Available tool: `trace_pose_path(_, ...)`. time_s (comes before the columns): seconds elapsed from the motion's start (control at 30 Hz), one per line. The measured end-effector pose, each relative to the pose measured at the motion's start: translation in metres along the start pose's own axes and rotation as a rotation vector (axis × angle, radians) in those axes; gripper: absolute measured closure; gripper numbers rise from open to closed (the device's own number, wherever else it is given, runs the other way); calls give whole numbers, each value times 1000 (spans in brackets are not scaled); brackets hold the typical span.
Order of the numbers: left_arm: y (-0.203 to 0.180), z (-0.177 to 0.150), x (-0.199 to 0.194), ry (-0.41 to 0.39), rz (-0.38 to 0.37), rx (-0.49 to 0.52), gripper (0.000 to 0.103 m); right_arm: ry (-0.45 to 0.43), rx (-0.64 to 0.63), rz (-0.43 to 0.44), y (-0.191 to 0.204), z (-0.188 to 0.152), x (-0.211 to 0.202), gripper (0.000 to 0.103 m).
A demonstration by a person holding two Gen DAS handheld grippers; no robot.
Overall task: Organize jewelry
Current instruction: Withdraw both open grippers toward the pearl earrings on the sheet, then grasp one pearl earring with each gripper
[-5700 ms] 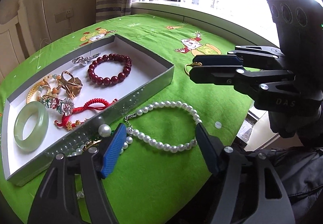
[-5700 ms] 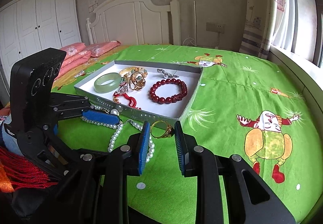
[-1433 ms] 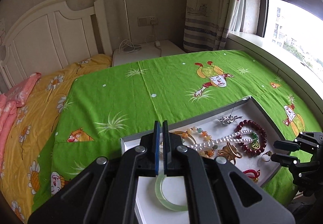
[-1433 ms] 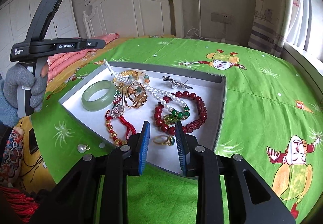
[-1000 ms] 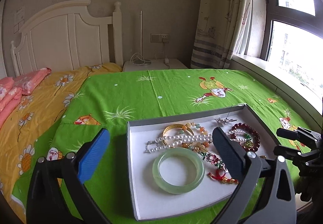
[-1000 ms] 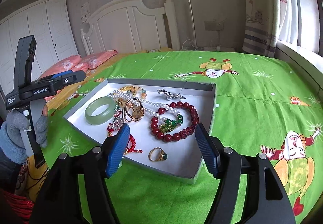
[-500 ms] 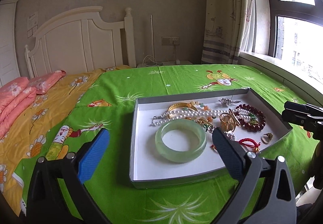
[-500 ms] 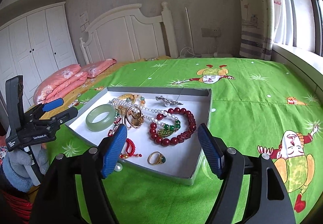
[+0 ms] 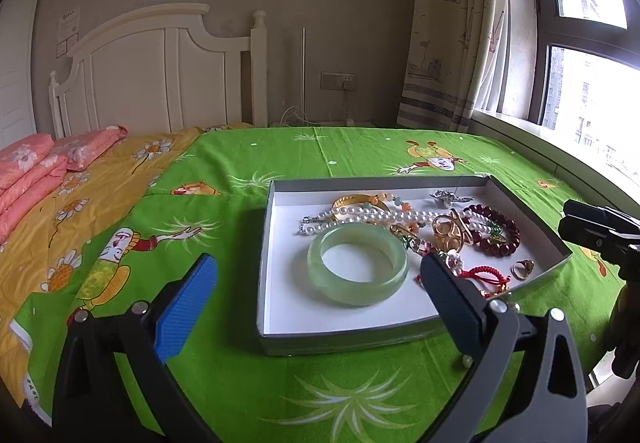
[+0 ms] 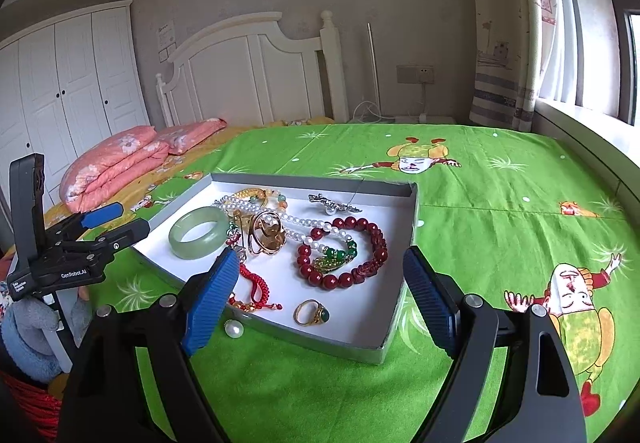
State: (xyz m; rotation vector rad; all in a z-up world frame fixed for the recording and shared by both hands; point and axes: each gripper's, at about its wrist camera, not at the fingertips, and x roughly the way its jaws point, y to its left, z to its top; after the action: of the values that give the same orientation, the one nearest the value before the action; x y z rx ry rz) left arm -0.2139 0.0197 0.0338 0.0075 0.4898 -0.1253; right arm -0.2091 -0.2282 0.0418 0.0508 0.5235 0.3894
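1. The shallow grey cardboard tray with a white floor (image 10: 394,348) lies on the bright green cartoon-print bedsheet (image 10: 500,211), and nearly all the jewelry sits inside it.
2. A pale green jade bangle (image 10: 199,232) lies flat near the tray's left side in the right wrist view; a white pearl strand (image 10: 280,217) runs across a cluster of gold pieces (image 10: 266,233) beside it.
3. A dark red bead bracelet (image 10: 344,257) encircles a small green-and-gold charm; a gold ring with a green stone (image 10: 312,313) rests alone near the front wall, and a red braided cord bracelet (image 10: 256,285) lies to its left.
4. One loose white pearl (image 10: 234,330) sits on the sheet just outside the tray's front edge.
5. The right gripper (image 10: 316,303) hovers over the tray's near edge, jaws widening, nothing between them.
6. The left gripper (image 9: 316,297) is spread wide and empty at the tray's other side.
7. A gloved hand (image 10: 24,327) grips the left gripper's handle.
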Motion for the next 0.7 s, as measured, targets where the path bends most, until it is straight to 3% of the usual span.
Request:
trace_pose_path(0.23,-5,-9,-9,11,11,33,2,37,1,-7,20,-22,-13,22)
trace_pose_path(0.47,-16,-32,-27,32,-21,55,2,157,-101,-4,53,-34,4,38)
trace_pose_path(0.57,-21,-44,-32,67,-68,72,2,194,-115,4,60,-37,13,45)
trace_pose_path(0.7,-36,-59,-34,110,-153,142,3,209,-102,1,62,-36,20,45)
